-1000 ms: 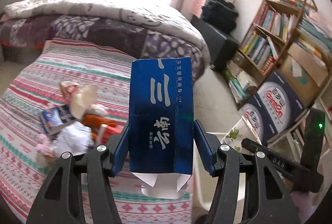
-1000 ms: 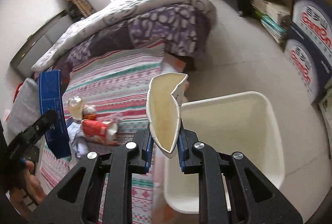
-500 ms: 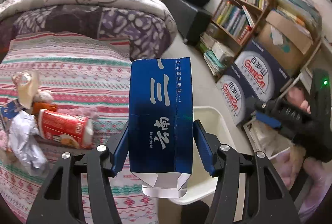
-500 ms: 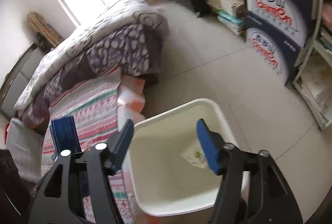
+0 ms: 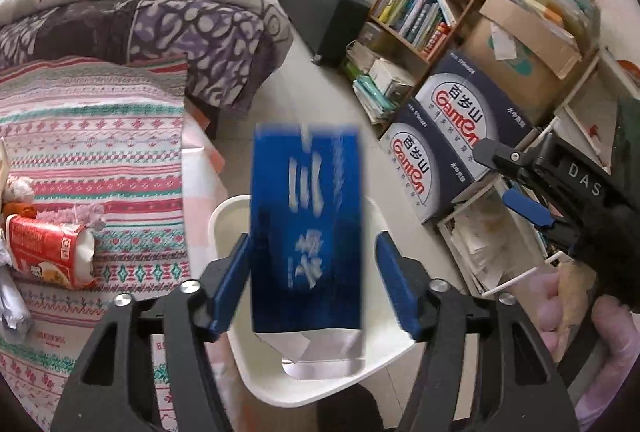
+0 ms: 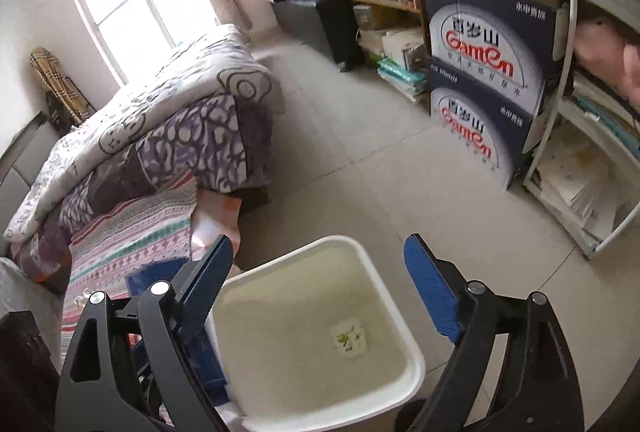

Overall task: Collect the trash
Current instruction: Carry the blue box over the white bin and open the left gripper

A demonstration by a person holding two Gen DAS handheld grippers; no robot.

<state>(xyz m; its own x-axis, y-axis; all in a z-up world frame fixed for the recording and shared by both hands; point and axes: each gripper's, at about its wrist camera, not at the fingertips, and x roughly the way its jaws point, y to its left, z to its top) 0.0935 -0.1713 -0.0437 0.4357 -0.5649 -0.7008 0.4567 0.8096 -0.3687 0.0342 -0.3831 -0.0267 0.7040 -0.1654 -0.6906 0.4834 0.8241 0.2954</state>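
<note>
A blue carton (image 5: 306, 232) with white lettering hangs blurred between the jaws of my left gripper (image 5: 313, 244). The jaws are opening, and a gap shows on each side of the carton. Right under it stands the white bin (image 5: 224, 216). In the right wrist view my right gripper (image 6: 318, 244) hovers over the same bin (image 6: 404, 340), its jaws opening wide with nothing between them. A small printed paper scrap (image 6: 349, 338) lies on the bin floor. A red noodle cup (image 5: 48, 256) and crumpled foil (image 5: 12, 300) lie on the striped bedspread (image 5: 100, 136).
The bed with its purple quilt (image 6: 192, 128) fills the left. Two stacked Ganten boxes (image 6: 484, 80), a wooden bookshelf (image 5: 432, 4), a black cabinet (image 6: 320, 20) and a white rack (image 6: 580, 168) line the right. A hand (image 5: 576, 316) holds the right gripper's handle.
My right gripper has let go of the folded white paper and stands wide over the bin. My left gripper has swung from the bed to above the bin, and its jaws have parted from the carton.
</note>
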